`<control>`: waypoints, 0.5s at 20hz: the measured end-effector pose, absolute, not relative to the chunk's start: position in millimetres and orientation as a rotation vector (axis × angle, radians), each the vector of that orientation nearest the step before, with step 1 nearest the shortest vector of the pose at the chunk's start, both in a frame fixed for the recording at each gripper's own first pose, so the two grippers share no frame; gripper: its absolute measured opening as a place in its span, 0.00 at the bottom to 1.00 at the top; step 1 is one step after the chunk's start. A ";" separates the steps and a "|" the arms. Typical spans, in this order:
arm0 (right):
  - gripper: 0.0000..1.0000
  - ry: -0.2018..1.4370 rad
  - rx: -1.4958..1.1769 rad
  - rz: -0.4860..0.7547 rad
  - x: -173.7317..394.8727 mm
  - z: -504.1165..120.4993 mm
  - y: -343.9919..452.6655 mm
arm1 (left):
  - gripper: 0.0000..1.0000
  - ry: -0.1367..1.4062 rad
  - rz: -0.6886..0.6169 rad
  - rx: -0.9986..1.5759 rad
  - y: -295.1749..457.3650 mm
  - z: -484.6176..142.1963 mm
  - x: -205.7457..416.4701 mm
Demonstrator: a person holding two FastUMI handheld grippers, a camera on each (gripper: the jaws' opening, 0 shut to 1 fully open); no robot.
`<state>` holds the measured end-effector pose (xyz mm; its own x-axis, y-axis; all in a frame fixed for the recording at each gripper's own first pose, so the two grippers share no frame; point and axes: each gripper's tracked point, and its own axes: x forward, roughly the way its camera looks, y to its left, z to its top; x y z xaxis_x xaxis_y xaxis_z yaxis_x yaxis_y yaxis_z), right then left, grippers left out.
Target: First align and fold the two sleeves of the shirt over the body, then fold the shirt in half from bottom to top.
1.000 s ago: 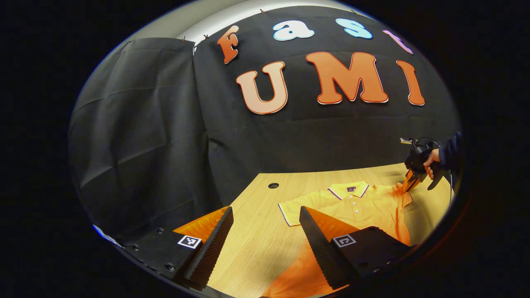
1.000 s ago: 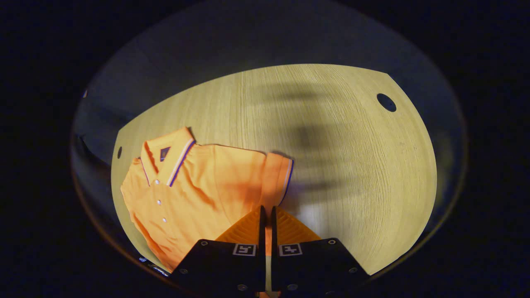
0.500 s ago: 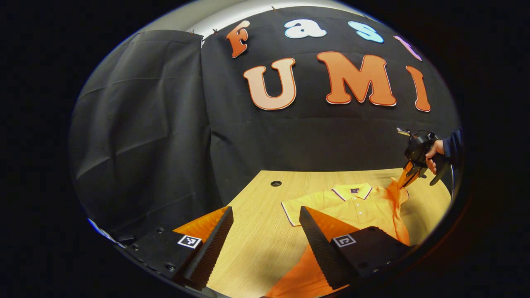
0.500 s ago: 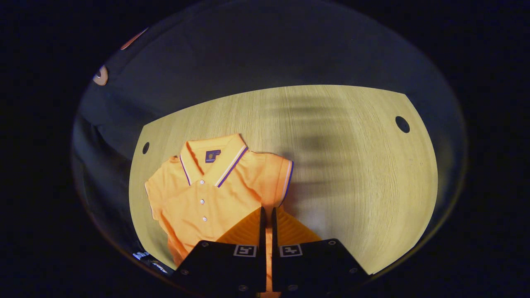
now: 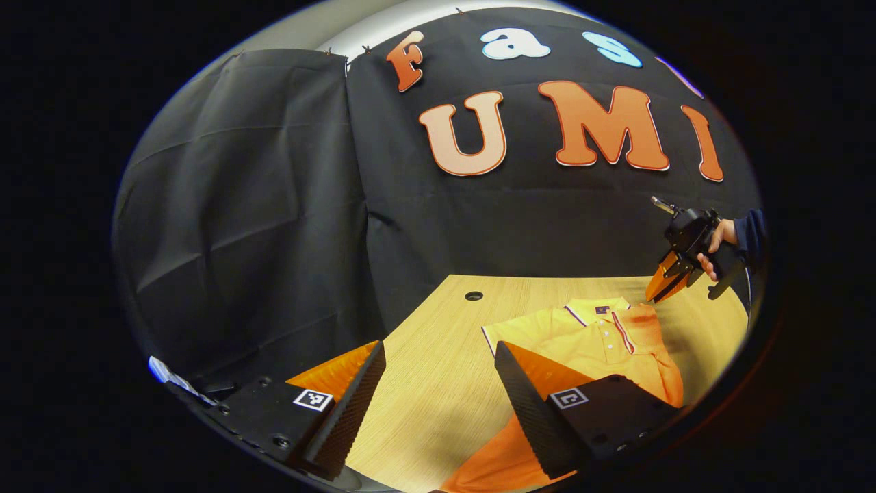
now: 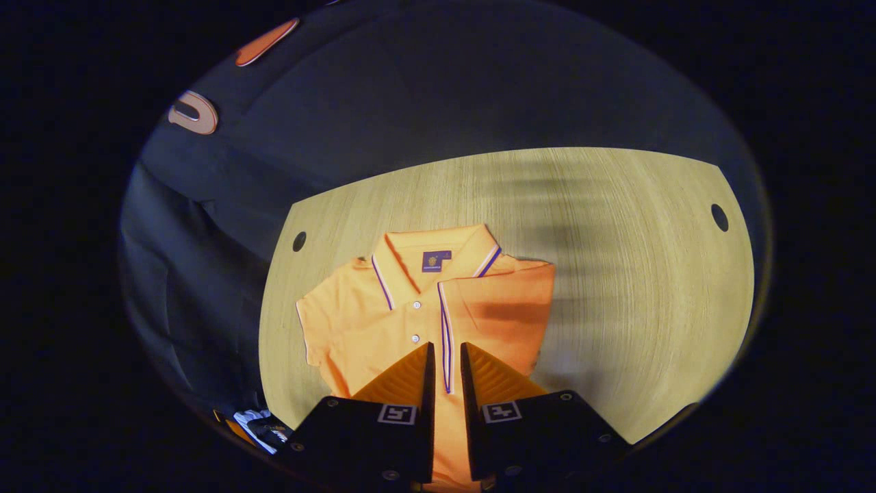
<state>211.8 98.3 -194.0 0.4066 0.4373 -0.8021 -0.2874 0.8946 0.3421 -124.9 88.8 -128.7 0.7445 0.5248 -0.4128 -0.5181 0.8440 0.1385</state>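
An orange polo shirt with a striped collar lies flat on the wooden table. One sleeve is folded over the body, its striped cuff running down beside the buttons. The other sleeve is spread out. My right gripper hovers above the folded cuff, open by a narrow gap with nothing in it. In the left gripper view it hangs in a hand just above the shirt. My left gripper stands wide open over the table near the shirt's hem, holding nothing.
The table has round cable holes near its far corners. Black cloth walls close in the back and the left side. Bare wood stretches between the left gripper's fingers and to the shirt's right.
The right gripper carried the sleeve across onto the shirt's body, then parted its fingers and rose off it. The left gripper stayed open and barely shifted.
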 end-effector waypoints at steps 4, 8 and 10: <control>0.28 1.004 0.133 0.468 209.3 -178.1 87.9 | 0.99 0.476 0.542 0.018 96.5 -132.4 -105.1; 0.47 0.935 0.157 0.459 202.1 -146.5 79.1 | 0.99 0.524 0.476 0.012 117.5 -156.2 -61.0; 0.64 0.877 0.176 0.438 199.7 -127.3 74.1 | 0.99 0.560 0.421 0.001 124.2 -171.3 -41.3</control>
